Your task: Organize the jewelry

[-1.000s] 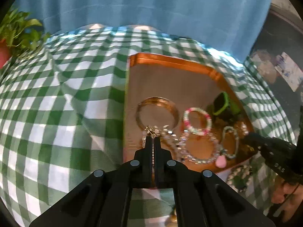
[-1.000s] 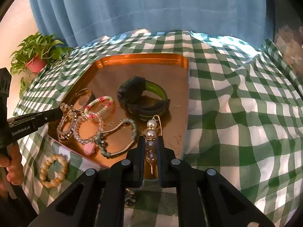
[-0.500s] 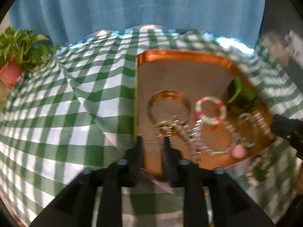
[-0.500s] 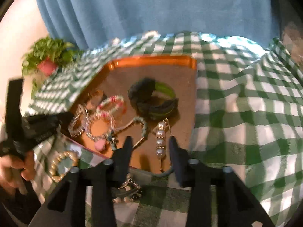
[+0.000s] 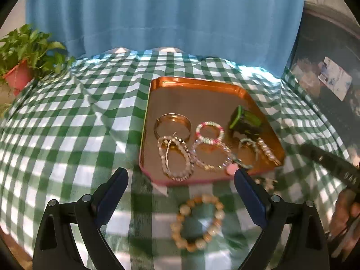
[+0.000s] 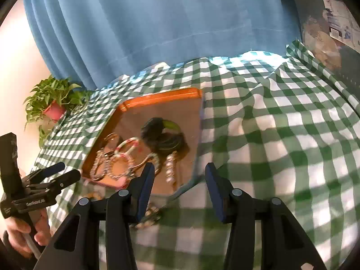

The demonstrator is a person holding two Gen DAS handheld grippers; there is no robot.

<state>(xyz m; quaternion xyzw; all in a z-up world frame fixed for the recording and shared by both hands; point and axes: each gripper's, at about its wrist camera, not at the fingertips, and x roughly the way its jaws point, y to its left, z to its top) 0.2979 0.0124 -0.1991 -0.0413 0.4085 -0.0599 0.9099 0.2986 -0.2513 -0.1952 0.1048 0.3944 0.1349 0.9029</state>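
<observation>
The wooden bead bracelet (image 5: 198,222) lies flat on the table (image 5: 67,139), on the checked cloth just near of the tray (image 5: 146,121) and outside it. It sits straight ahead of the left claw (image 5: 181,177), between the lines of its two fingers, so the left hand is the nearer one. That claw is opening wide with nothing between its pads. The right claw (image 6: 180,173) stands partly apart and empty over the tray's near right corner; a second small beaded piece (image 6: 148,216) lies on the cloth just below it (too blurred to name). The bracelet is a ring, with no long axis to match. The tray's near rim is close, and its near half is crowded with bracelets (image 5: 175,155); the far half is bare.
</observation>
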